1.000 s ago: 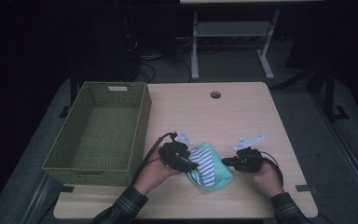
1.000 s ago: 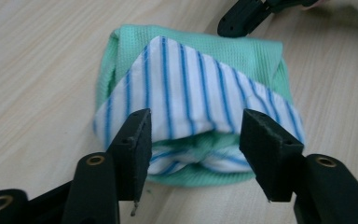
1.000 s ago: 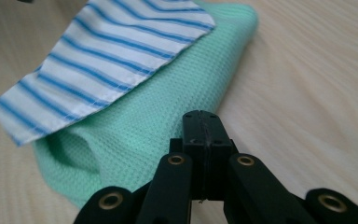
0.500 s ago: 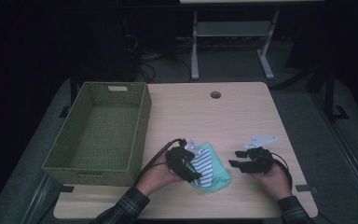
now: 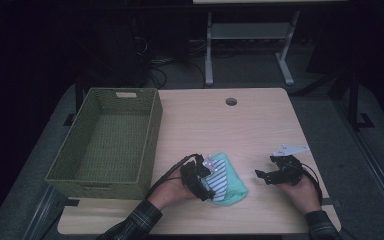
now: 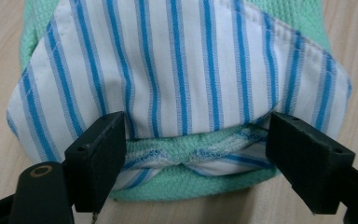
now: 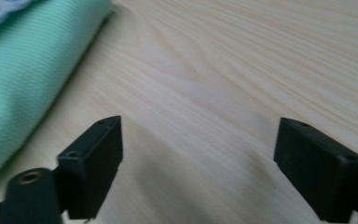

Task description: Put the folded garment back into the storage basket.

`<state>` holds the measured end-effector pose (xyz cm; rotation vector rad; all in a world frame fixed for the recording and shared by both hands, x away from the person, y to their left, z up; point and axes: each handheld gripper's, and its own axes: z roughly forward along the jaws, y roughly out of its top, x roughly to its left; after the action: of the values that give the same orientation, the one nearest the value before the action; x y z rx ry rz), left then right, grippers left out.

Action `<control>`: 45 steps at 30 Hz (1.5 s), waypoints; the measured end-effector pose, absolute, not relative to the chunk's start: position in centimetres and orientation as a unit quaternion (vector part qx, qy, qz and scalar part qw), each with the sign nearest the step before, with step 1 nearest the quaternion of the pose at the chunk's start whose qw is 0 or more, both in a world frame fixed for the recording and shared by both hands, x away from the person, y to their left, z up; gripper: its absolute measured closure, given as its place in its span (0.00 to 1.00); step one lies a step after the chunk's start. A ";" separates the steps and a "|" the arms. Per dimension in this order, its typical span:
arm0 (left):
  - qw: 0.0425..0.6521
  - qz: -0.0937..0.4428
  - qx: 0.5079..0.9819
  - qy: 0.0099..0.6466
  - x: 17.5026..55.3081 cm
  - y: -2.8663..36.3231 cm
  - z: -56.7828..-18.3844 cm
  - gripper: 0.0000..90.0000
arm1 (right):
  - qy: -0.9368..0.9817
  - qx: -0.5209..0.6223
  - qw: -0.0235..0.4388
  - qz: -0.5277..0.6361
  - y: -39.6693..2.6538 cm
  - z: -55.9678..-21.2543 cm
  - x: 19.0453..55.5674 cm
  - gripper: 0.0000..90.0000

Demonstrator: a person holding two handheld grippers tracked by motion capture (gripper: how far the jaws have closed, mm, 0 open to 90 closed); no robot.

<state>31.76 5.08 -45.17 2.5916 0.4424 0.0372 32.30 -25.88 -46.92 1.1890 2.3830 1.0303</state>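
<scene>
- High view: the folded garment (image 5: pixel 225 179), mint green with a white, blue-striped panel, lies flat on the table (image 5: pixel 220 125) near the person's edge. The left gripper (image 5: pixel 203 181) sits right at the garment's left side, most likely because it has just set down the fold. The right gripper (image 5: pixel 263 175) stands off to the garment's right, apart from it, over bare wood. Its jaws have just been opening with nothing between them, which reads as a release after laying the cloth down. The woven basket (image 5: pixel 105 172) waits empty beyond the left gripper, a likely home for the folded piece.
- Left gripper view: the left gripper (image 6: pixel 193 154) has its jaws spread wide, having just been opening. The garment (image 6: pixel 182 74) lies directly ahead, its near folded edge between the two fingers (image 6: pixel 100 149), which do not press on it. The cloth rests by its own weight.
- Right gripper view: the right gripper (image 7: pixel 198 163) has its jaws wide apart over bare table, and the garment (image 7: pixel 23 70) is ahead and to their left, untouched.
</scene>
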 end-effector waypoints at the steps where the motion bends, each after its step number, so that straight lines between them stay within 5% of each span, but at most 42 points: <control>1: 0.254 0.013 0.953 0.162 31.7 5.1 -45.2 0.21 | 0.825 0.414 0.145 0.355 -25.9 -47.1 32.4 0.15; 15: 0.246 0.032 0.956 0.159 31.6 5.0 -45.1 0.30 | 0.818 0.434 0.161 0.342 -25.8 -48.0 32.9 0.10; 30: 0.257 0.035 0.952 0.160 32.6 5.9 -44.8 0.80 | 0.815 0.435 0.160 0.347 -25.8 -48.3 33.2 0.03; 45: 0.270 0.017 0.947 0.172 32.8 6.0 -43.7 0.83 | 0.815 0.435 0.160 0.347 -25.8 -48.3 33.2 0.03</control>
<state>32.82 5.96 -43.67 2.5516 0.4633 0.0467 33.18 -25.80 -48.35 1.2426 2.3295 0.9911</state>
